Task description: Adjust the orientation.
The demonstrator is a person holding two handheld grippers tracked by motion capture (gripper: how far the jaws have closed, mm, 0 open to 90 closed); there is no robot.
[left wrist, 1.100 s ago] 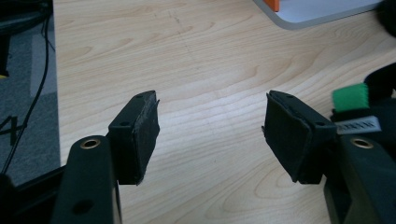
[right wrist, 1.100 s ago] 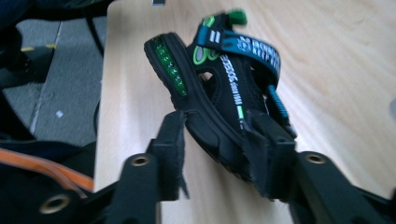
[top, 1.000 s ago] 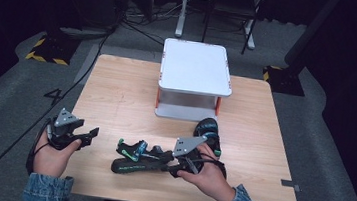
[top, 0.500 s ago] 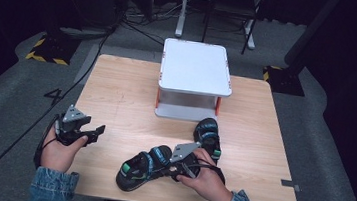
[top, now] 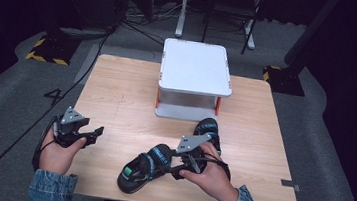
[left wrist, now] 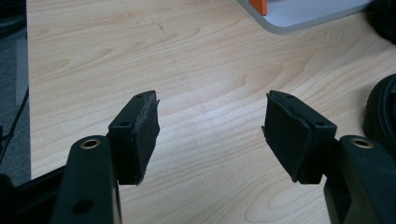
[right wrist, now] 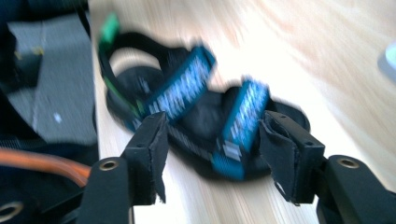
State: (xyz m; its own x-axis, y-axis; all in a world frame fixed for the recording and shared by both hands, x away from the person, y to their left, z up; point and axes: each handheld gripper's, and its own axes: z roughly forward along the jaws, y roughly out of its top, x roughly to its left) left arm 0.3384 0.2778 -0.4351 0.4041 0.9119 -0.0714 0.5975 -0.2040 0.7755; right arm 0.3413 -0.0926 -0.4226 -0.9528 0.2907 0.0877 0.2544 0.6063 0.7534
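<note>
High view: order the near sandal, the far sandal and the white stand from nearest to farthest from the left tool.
From the left tool:
1. Near sandal, at the table's front edge.
2. Far sandal, behind the right hand.
3. White stand, at the back.

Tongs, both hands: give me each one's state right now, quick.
Left tongs: open, nothing between them, bare wooden table beneath.
Right tongs: open, jaws have just been opening; black sandal with blue straps lies between them, unpressed.
</note>
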